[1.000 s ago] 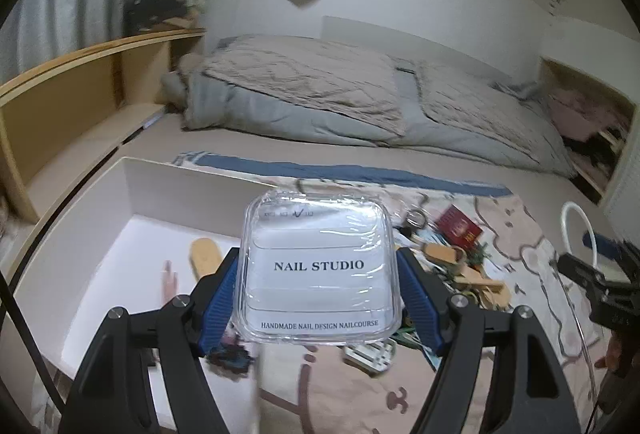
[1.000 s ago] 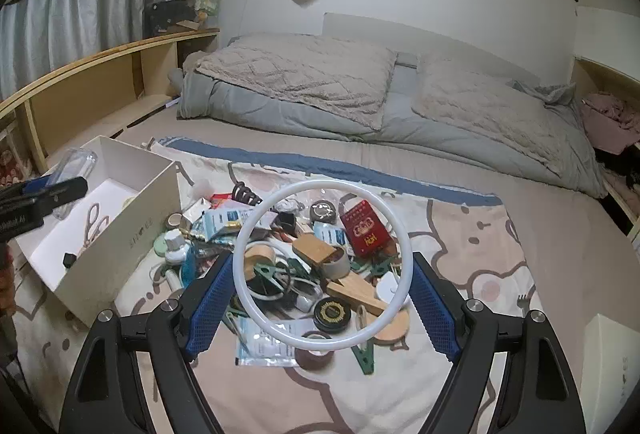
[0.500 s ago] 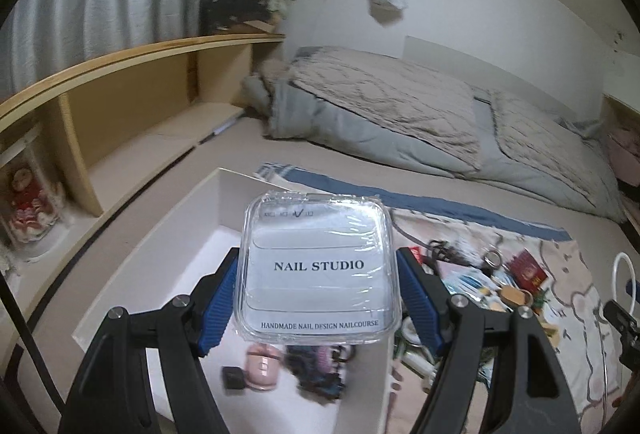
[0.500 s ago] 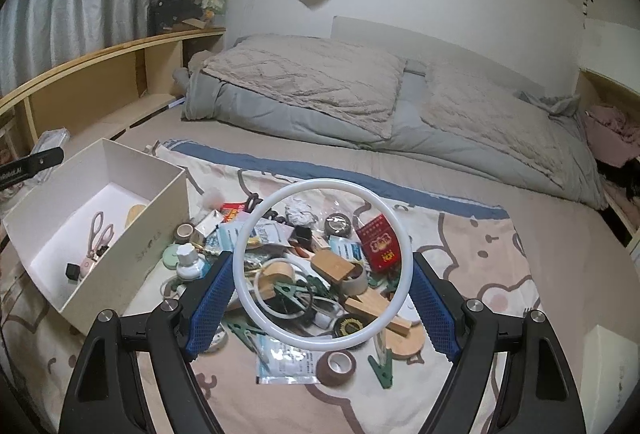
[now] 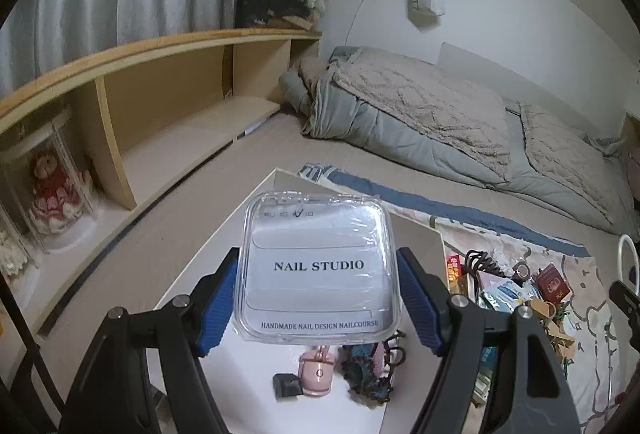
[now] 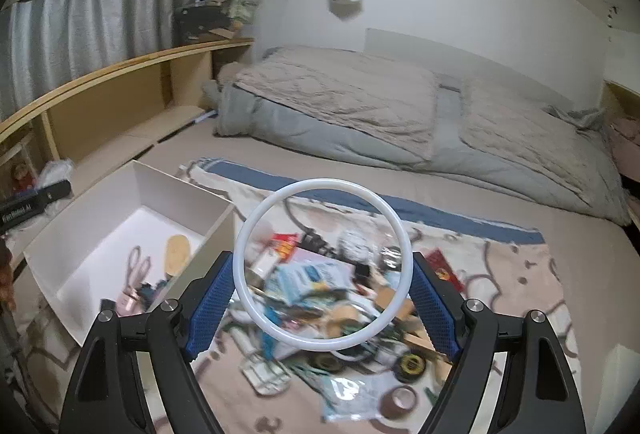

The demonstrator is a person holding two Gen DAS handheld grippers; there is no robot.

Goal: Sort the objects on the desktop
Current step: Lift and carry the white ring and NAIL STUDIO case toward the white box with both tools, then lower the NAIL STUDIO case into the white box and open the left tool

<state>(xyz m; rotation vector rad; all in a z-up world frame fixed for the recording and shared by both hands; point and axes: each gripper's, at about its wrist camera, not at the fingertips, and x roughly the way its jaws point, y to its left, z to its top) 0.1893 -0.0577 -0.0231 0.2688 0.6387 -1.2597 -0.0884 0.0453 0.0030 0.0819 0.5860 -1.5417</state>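
Room: a bedroom is serving as the workspace, with a quilted bed [image 6: 400,122] lying against the far wall and a wooden shelf unit [image 5: 160,94] running along the left.
Surface: a patterned cloth [image 6: 512,274] is lying spread in front of the bed, with the sorting going on over it.
Pile: a heap of small desk items [image 6: 340,298] is sitting on the cloth, blurred in the right wrist view; tape rolls, packets and clips are showing in it.
Box: a white open box [image 6: 52,266] is standing just left of the pile, already holding scissors, a wooden piece, a small pink item and a dark tangle.
Left gripper [image 5: 318,298]: its blue pads are pinching a clear plastic case [image 5: 318,266] labelled NAIL STUDIO by its two side edges, and it is hanging over the box interior.
Right gripper [image 6: 322,274]: it is clamping a white ring [image 6: 256,226] across its width, hovering above the pile's left side, near the box's right wall.
Step in hand: both hands appear to be carrying picked items to the box; the case looks nearly placed.
Next move: the left hand probably needs to lower the case onto a bare patch of the box floor, clear of the pink item, before spreading its jaws; the ring likely has to cross the box wall first.
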